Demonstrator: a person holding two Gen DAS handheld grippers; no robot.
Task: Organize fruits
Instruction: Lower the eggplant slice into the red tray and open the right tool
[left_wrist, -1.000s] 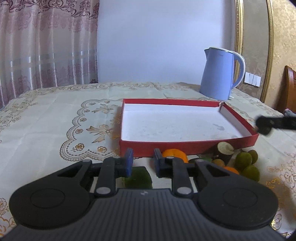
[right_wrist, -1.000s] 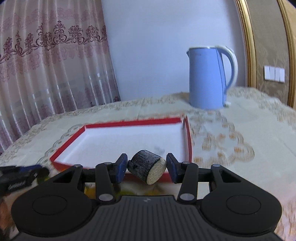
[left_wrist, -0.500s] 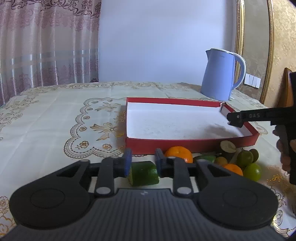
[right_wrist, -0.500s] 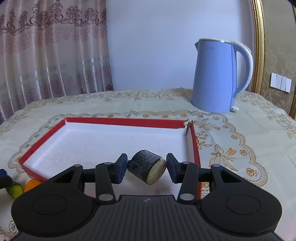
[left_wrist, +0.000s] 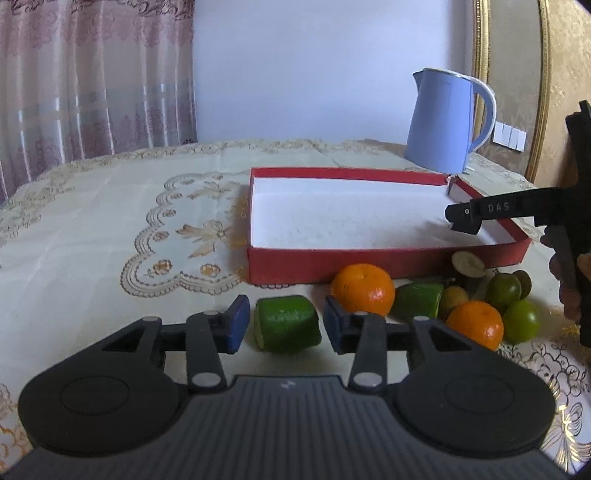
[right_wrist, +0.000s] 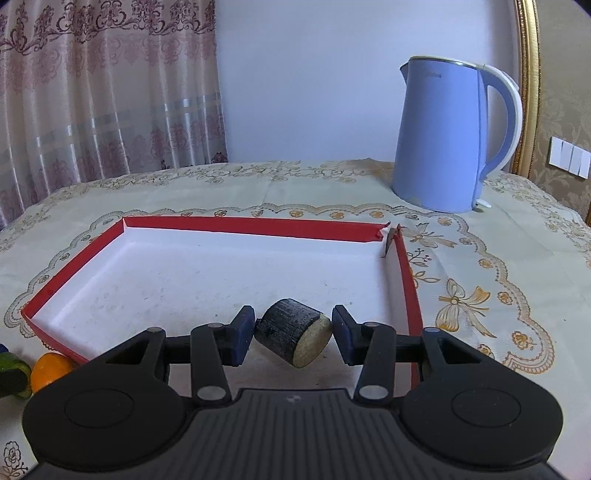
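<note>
Our left gripper (left_wrist: 283, 324) hangs low over the bench (left_wrist: 110, 236), its fingers (left_wrist: 236, 324) spread to either side of a cut green fruit piece (left_wrist: 286, 324) with a small gap at each pad, so nothing is pinched there. That piece lies on the cloth just in front of the red tray (left_wrist: 388, 260). To its right a heap of fruit crowds the tray's near wall: an orange (left_wrist: 362, 290), a second green wedge (left_wrist: 419, 300), another orange (left_wrist: 474, 325), several small green fruits (left_wrist: 521, 320) and a dark piece with a pale cut face (left_wrist: 468, 264) touching the wall.

Our right gripper (right_wrist: 294, 332) is poised over the tray's near right corner, its fingers (right_wrist: 242, 334) pinching a dark, pale-ended fruit chunk (right_wrist: 291, 330), tilted with its cut face toward the camera. The tray's white floor (right_wrist: 207, 280) is bare. Beyond its torn far corner stands a blue kettle (right_wrist: 447, 136), well apart from the fruit. From the left view, the right gripper (left_wrist: 461, 219) reaches in over the tray's right wall.
</note>
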